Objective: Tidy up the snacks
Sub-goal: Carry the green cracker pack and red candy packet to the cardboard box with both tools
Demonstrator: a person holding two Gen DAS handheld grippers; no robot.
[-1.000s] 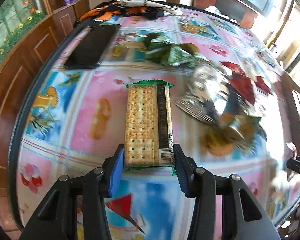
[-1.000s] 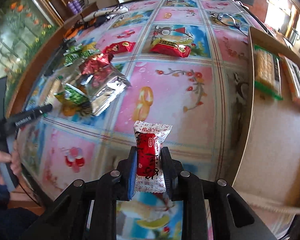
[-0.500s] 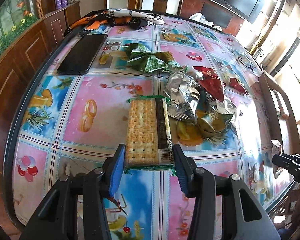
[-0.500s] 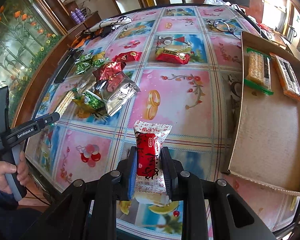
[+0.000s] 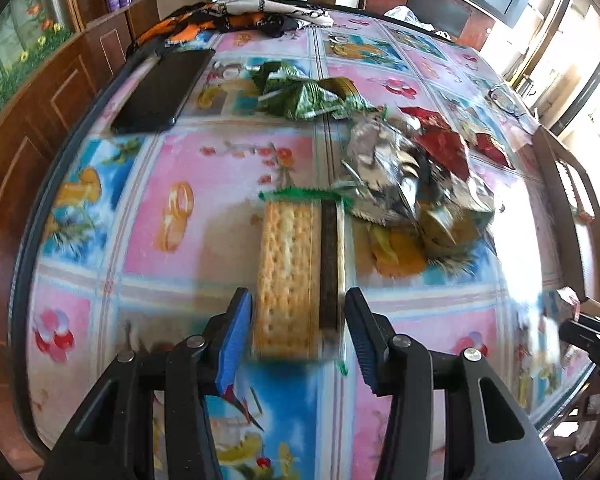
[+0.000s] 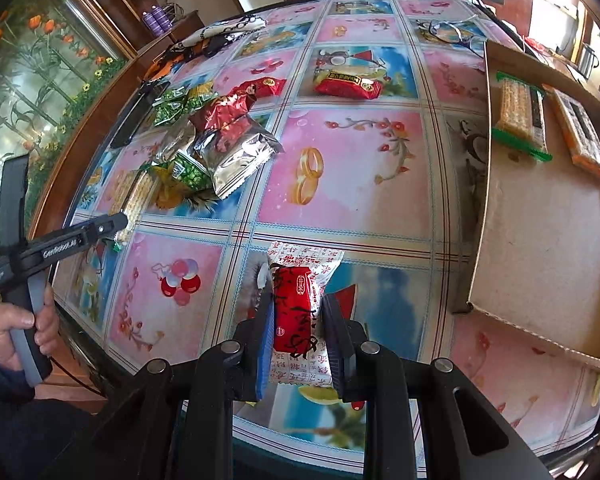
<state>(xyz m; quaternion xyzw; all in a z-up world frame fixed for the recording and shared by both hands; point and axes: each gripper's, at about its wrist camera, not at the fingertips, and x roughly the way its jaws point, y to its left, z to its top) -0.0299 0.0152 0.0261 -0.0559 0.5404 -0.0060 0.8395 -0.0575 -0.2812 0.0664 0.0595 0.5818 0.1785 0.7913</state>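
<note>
My left gripper has its jaws spread around the near end of a green-edged cracker pack, with small gaps on both sides; the pack is blurred. My right gripper is shut on a red-and-white snack packet, held above the table near its front edge. A pile of foil, red and green snack bags lies at the left. A cardboard box at the right holds a cracker pack and an orange pack.
A black phone lies at the table's far left edge. A red packet and a smaller red one lie farther back. Cloth items and glasses sit at the far side. The left gripper's handle shows at the left.
My left jaws have opened off the cracker pack, which now shows gaps on both sides and is blurred. The right gripper still holds its packet, with the box a little nearer.
</note>
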